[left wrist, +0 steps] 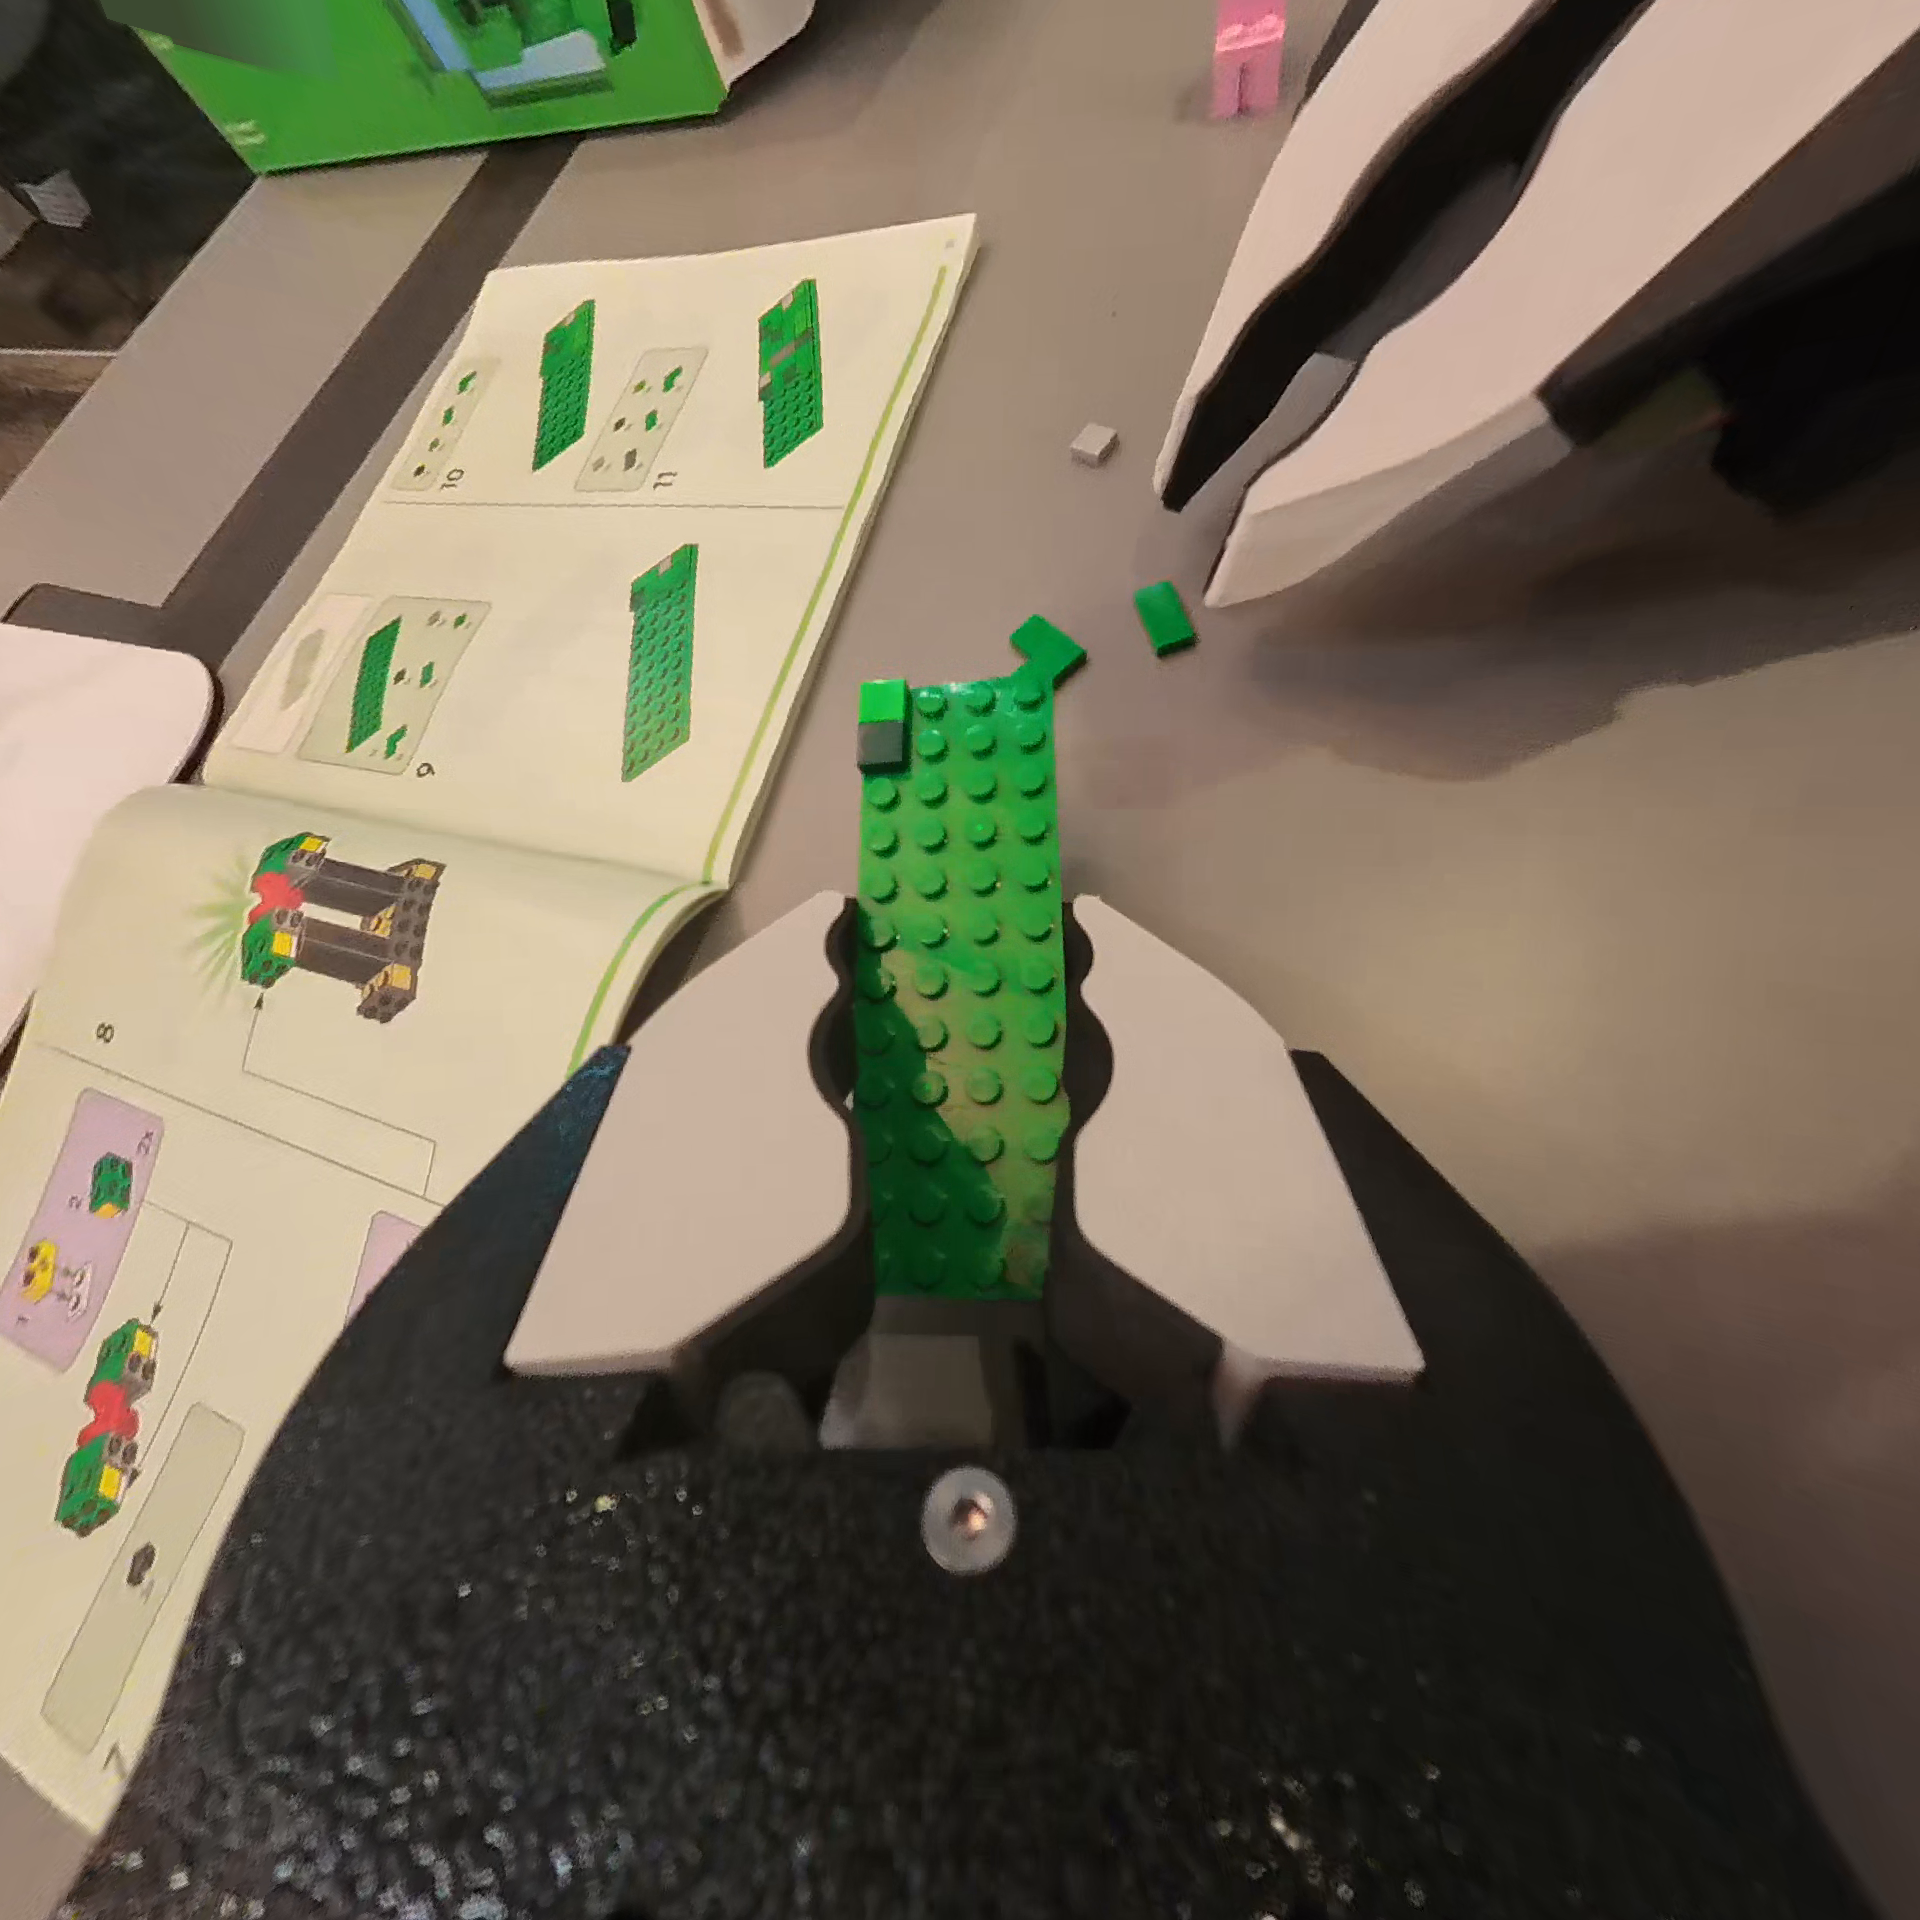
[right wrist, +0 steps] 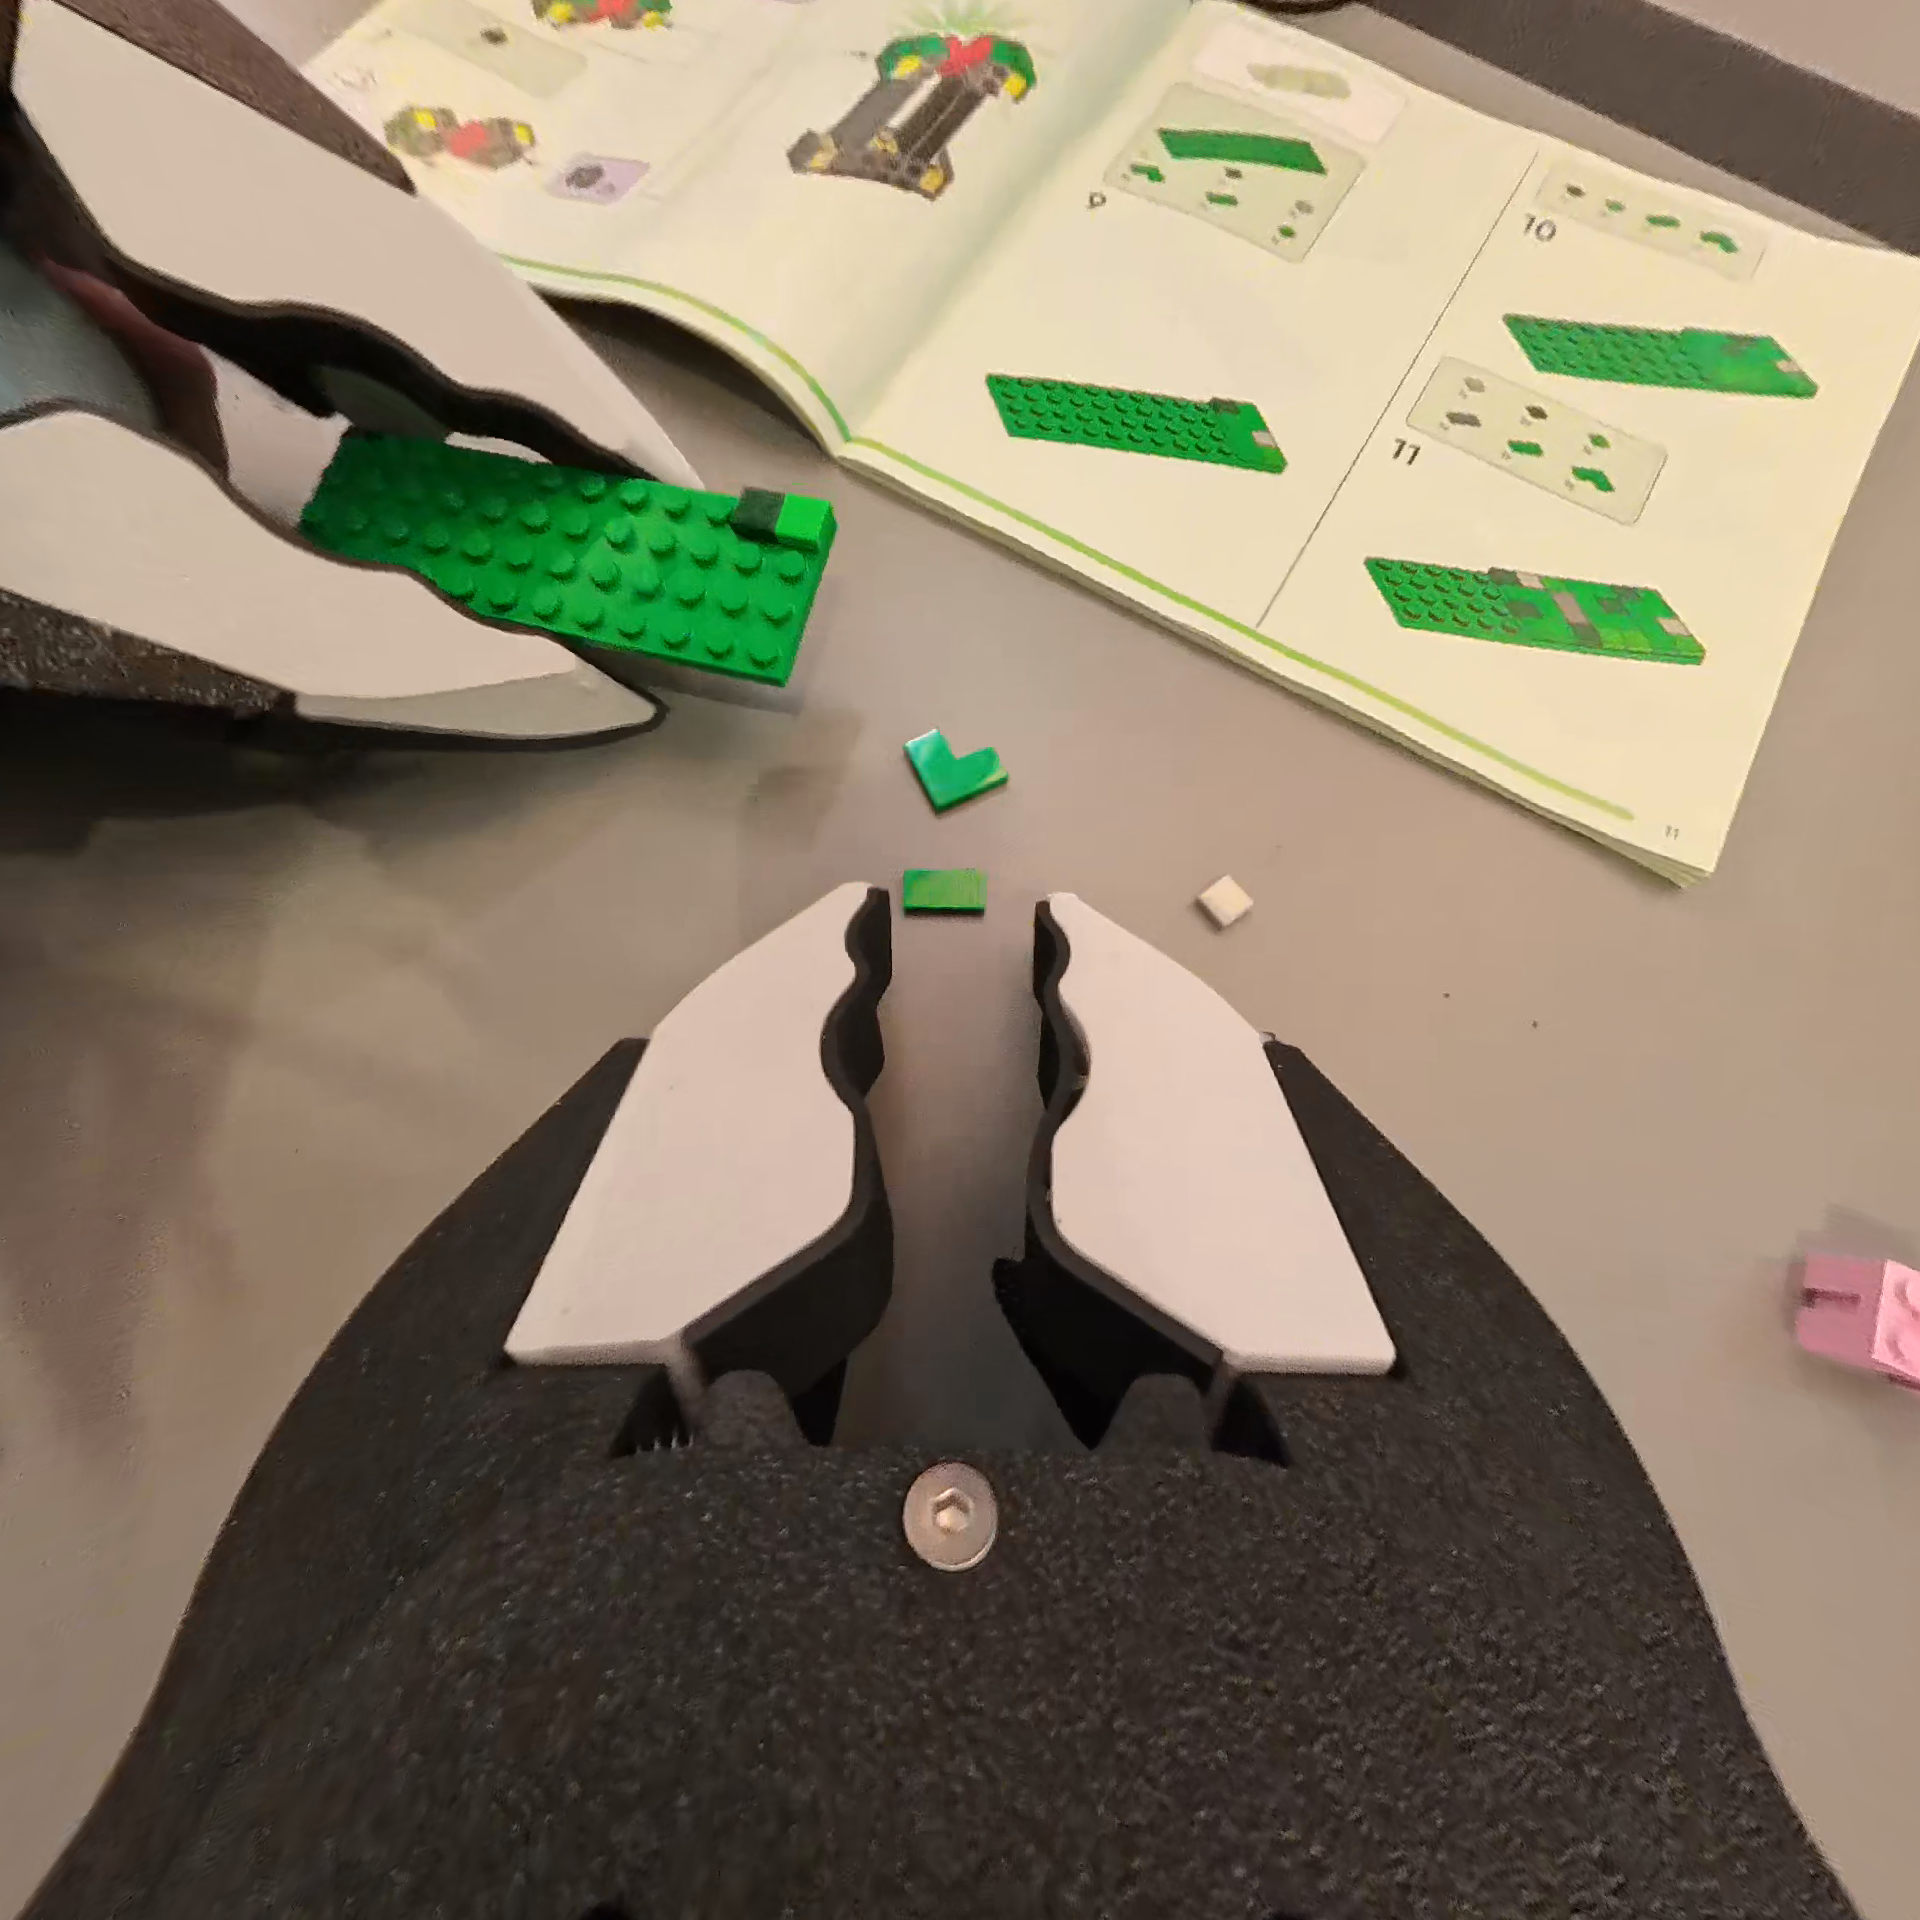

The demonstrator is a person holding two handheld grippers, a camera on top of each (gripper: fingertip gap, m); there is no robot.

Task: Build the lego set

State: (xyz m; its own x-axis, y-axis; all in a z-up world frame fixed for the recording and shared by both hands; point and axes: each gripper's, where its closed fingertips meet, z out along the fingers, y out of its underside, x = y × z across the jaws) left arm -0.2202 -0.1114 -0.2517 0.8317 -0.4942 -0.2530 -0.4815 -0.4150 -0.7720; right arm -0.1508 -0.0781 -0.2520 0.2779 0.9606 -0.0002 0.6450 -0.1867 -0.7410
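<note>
My left gripper (left wrist: 961, 909) is shut on a long green studded plate (left wrist: 961, 831), also seen in the right wrist view (right wrist: 623, 561). A bright green tile (left wrist: 883, 698) and a dark tile (left wrist: 883, 746) sit on its far corner. My right gripper (right wrist: 961, 896) is open and empty, its tips just short of a small flat green tile (right wrist: 943, 891) on the table. An L-shaped green tile (right wrist: 951, 771) lies between that tile and the plate. A small light grey tile (right wrist: 1224, 900) lies to the right. In the left wrist view the right gripper (left wrist: 1195, 551) comes in from the upper right.
An open instruction booklet (left wrist: 582, 582) lies left of the plate and shows in the right wrist view (right wrist: 1247, 312) at the far side. A green box (left wrist: 416, 83) stands at the back left. A pink brick piece (right wrist: 1860, 1320) lies at the right. The table (right wrist: 312, 987) is grey. To the small light grey tile (right wrist: 1224, 900): right tips about 4 cm, left tips about 12 cm. It is also in sight in the left wrist view (left wrist: 1094, 438).
</note>
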